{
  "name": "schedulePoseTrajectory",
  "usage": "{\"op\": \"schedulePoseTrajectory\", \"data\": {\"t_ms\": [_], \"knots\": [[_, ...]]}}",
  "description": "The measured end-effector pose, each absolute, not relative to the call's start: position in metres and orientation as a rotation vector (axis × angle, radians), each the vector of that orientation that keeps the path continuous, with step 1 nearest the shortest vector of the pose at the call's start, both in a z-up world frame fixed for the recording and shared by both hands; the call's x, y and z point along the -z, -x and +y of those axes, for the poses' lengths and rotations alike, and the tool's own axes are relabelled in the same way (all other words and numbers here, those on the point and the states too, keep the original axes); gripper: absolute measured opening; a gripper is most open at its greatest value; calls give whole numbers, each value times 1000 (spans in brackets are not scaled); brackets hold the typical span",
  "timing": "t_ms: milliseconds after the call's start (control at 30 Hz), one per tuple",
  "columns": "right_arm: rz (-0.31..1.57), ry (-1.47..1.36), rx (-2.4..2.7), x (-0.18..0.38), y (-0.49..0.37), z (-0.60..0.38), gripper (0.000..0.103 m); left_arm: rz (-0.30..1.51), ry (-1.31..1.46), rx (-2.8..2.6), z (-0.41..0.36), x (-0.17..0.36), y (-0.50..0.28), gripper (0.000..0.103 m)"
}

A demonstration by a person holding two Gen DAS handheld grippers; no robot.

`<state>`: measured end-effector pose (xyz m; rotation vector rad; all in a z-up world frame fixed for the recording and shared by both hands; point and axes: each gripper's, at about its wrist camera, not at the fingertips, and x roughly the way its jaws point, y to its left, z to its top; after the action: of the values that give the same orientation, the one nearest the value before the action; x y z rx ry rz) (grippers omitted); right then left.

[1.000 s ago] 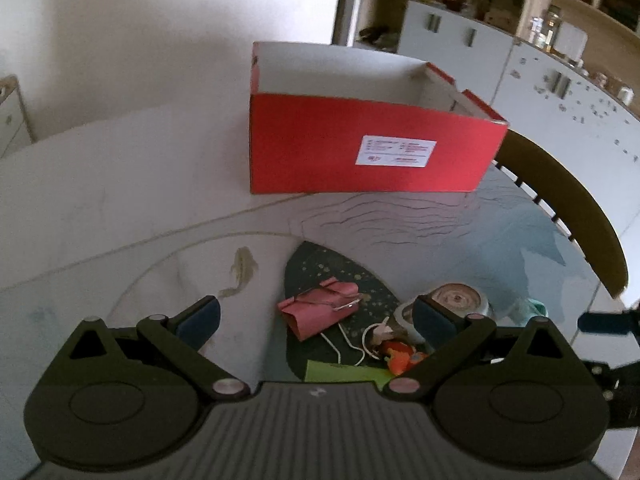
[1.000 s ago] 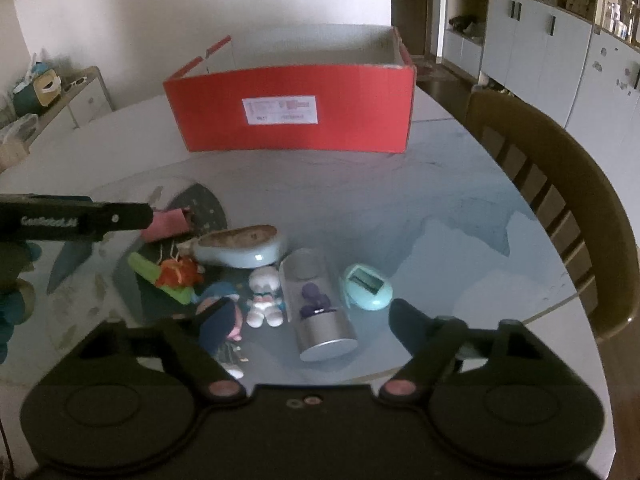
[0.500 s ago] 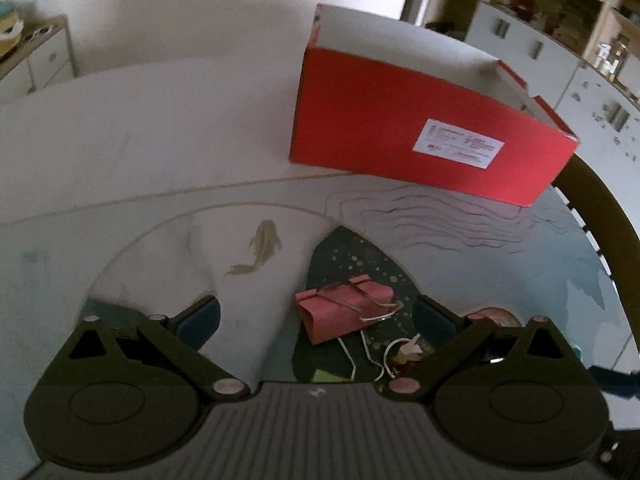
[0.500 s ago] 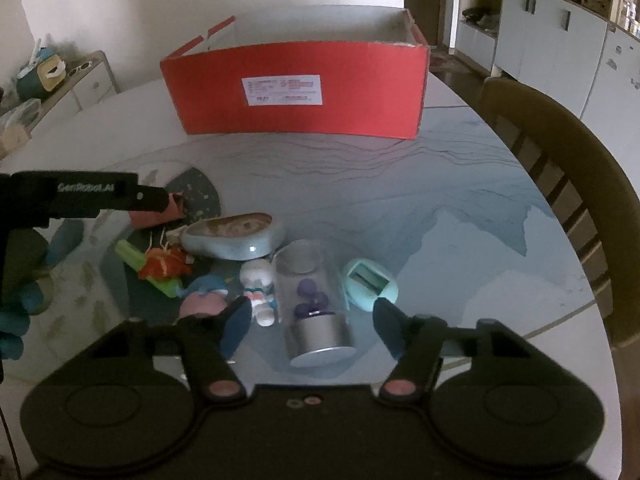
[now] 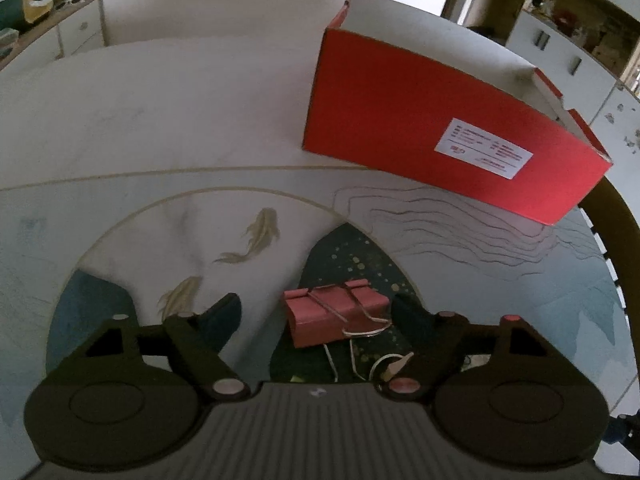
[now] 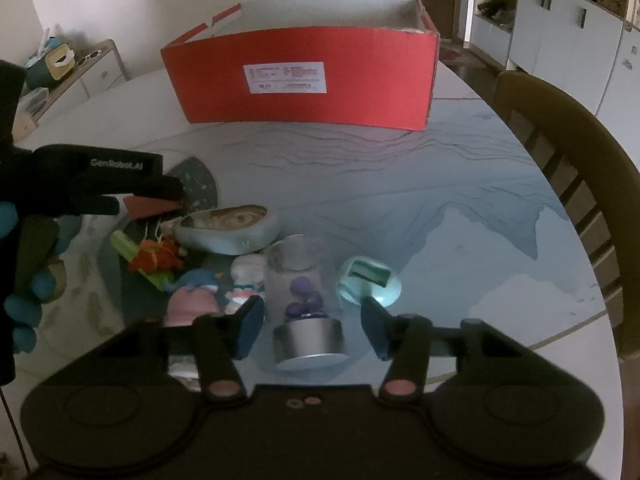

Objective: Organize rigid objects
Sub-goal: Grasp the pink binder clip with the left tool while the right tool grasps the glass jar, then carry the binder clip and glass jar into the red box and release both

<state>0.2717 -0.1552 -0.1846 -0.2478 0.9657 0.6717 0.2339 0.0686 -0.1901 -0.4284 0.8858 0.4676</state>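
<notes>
A pink binder clip [image 5: 334, 315] lies on the table between the fingers of my open left gripper [image 5: 318, 314]; it also shows in the right wrist view [image 6: 149, 205]. My open right gripper [image 6: 313, 322] straddles a clear glass dome with purple flowers on a silver base [image 6: 305, 308]. Around the dome lie a teal egg-shaped gadget [image 6: 369, 280], a small white figurine [image 6: 247, 278], a pink and blue toy [image 6: 192, 300], an orange and green toy [image 6: 154, 258] and a pale blue oval case [image 6: 228, 227]. An open red box [image 6: 304, 80] stands at the back.
The round table [image 6: 400, 208] has a painted fish and wave pattern. A wooden chair [image 6: 568, 152] stands at its right edge. The left gripper's body [image 6: 92, 180] reaches in from the left of the right wrist view. White cabinets stand behind.
My left gripper has swung left and moved in so the binder clip sits between its fingers. My right gripper has moved forward and narrowed around the glass dome.
</notes>
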Motion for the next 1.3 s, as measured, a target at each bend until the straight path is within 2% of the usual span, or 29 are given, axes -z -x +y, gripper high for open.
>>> {"op": "schedulePoseTrajectory", "data": {"t_ms": [33,200,233,400,800,1300], "knots": [[967,248,-674,185,-273,-156,53,891,433,-478,69,191,-234,80],[978,251,-694,187,-276,-155,47,892,418,-494,65,190,-236,56],[980,251,-696,188,-276,-155,46,891,419,-488,64,190,-236,54],[993,251,-706,188,-278,-153,40,896,407,-466,60,188,-239,52],[970,215,-686,168,-272,-160,40,910,364,-435,60,178,-231,50],[913,205,-703,113,-262,-148,40,862,321,-326,61,144,-211,50]]}}
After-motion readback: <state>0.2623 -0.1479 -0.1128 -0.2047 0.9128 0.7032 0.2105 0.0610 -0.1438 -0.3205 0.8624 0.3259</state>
